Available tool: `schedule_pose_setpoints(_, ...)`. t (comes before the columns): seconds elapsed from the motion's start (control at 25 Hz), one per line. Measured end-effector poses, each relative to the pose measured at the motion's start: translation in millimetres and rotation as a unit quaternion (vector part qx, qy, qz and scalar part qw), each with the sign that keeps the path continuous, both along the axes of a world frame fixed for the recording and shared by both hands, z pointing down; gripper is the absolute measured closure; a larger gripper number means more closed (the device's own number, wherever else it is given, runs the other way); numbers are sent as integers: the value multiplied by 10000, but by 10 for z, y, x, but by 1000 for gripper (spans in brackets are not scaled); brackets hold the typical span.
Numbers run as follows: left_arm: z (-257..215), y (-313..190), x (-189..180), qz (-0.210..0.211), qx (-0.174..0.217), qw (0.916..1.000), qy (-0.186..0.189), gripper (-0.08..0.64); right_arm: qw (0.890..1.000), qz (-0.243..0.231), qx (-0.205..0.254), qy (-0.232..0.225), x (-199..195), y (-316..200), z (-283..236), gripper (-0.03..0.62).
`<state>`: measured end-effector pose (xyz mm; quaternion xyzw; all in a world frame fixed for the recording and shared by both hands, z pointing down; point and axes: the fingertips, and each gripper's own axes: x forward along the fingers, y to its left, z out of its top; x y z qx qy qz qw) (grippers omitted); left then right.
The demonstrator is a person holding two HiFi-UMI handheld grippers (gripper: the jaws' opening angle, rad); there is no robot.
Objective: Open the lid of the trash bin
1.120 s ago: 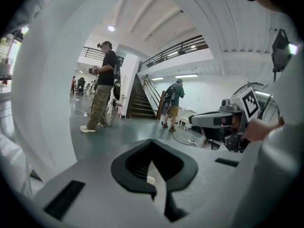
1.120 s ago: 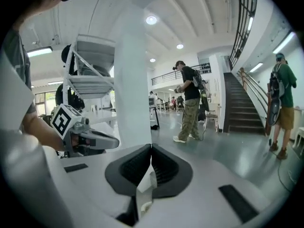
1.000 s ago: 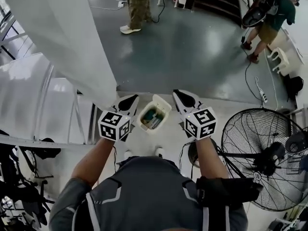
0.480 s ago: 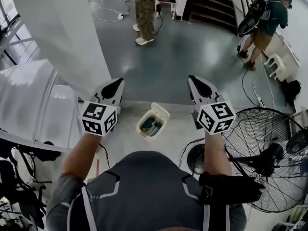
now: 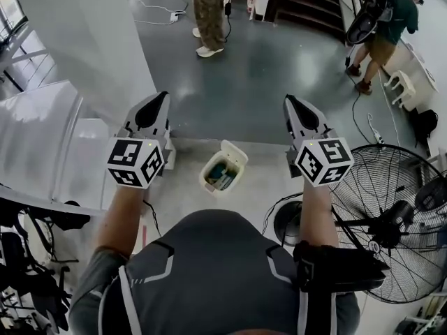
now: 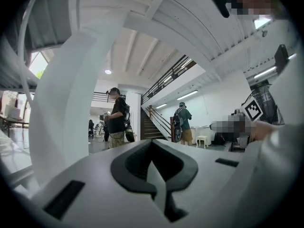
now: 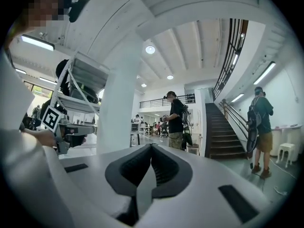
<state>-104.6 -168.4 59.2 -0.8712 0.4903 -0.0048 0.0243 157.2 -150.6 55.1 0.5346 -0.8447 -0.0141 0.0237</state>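
Note:
A small white trash bin (image 5: 211, 181) stands on the floor in the head view, just ahead of my body. Its lid (image 5: 233, 151) is tipped up at the far side, and teal and brown rubbish shows inside. My left gripper (image 5: 155, 106) is held up left of the bin, well above it and clear of it. My right gripper (image 5: 296, 109) is held up on the bin's right, also clear. Both are shut with nothing between the jaws, as the left gripper (image 6: 151, 145) view and right gripper (image 7: 151, 148) view show. The bin is outside both gripper views.
A large black floor fan (image 5: 388, 227) stands close on the right. A white pillar (image 5: 84, 40) and white shelving (image 5: 42, 138) fill the left. Two people (image 5: 208, 12) (image 5: 387, 26) stand farther off, near stairs (image 5: 307, 2). A power strip (image 5: 376, 128) and cable lie on the floor.
Both grippers have risen and spread apart, away from the bin. The bin stays where it was with its lid up.

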Motion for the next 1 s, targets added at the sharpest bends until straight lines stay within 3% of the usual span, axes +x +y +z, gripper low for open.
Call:
schedule_pose_setpoints(0.2, -2, 23, 19, -33, -86, 10000, 9, 552, 9999, 72, -24, 127, 8, 40, 18, 566)
schedule_pose_setpoints(0.4, 12, 66, 64, 209, -209, 9988, 399, 552, 9999, 128, -91, -19, 50, 62, 26, 566)
schedule_pose_setpoints(1.0, 119, 76, 88, 127, -342, 9993, 110, 552, 9999, 64, -156, 16, 12, -23, 114, 566)
